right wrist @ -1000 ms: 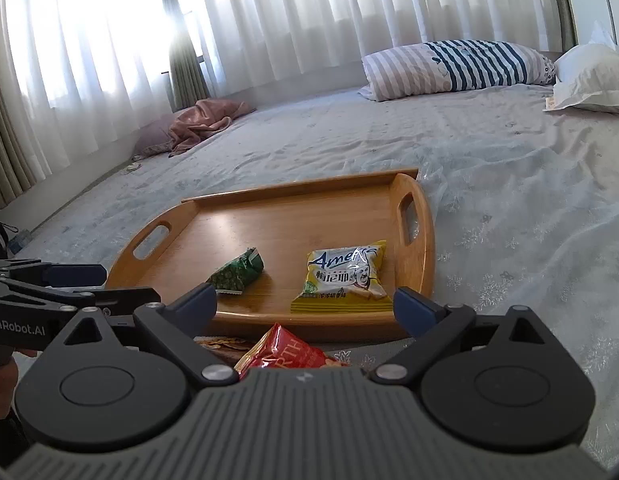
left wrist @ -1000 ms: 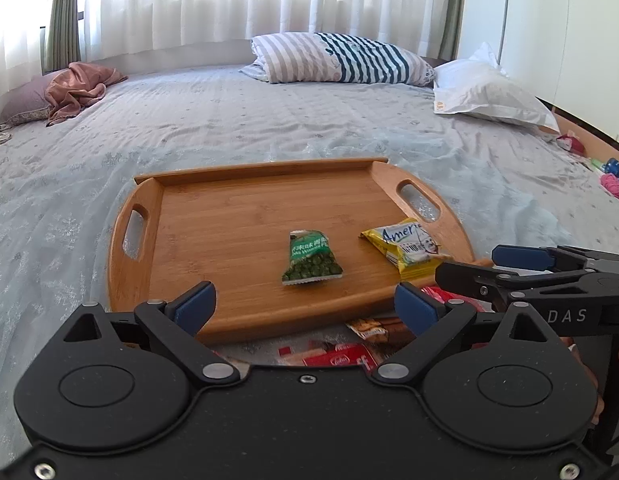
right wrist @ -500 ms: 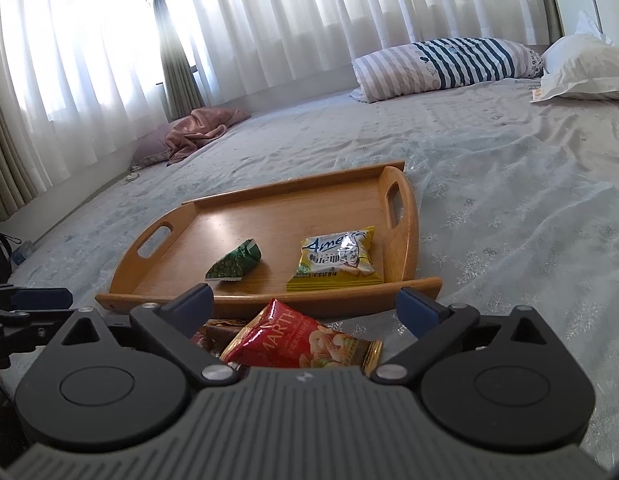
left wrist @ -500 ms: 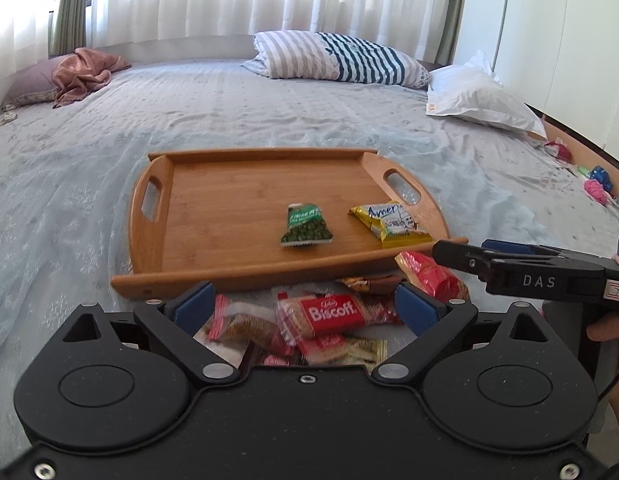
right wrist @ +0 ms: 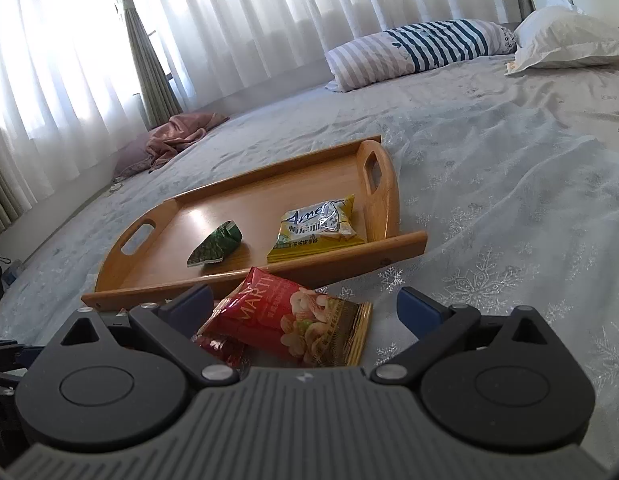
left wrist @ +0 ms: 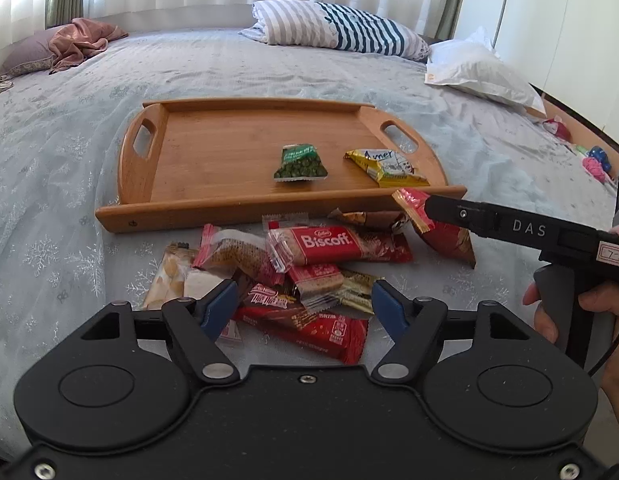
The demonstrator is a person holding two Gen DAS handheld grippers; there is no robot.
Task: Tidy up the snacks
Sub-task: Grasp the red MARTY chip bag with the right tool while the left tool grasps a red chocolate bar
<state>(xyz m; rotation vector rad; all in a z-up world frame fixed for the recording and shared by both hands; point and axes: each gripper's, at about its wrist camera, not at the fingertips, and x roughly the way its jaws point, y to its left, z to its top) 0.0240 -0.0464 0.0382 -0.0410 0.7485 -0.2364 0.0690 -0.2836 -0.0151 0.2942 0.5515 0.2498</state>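
Two packets on the tray, a loose heap of snacks on the bed in front of it.

Left tool stands released, its jaws having just been closing, over the snack heap, pads touching no wrapper. The wooden tray holds one green packet and one yellow packet. Right tool is released too, with the red nut bag lying on the bed between its fingers, just before the tray's near rim.
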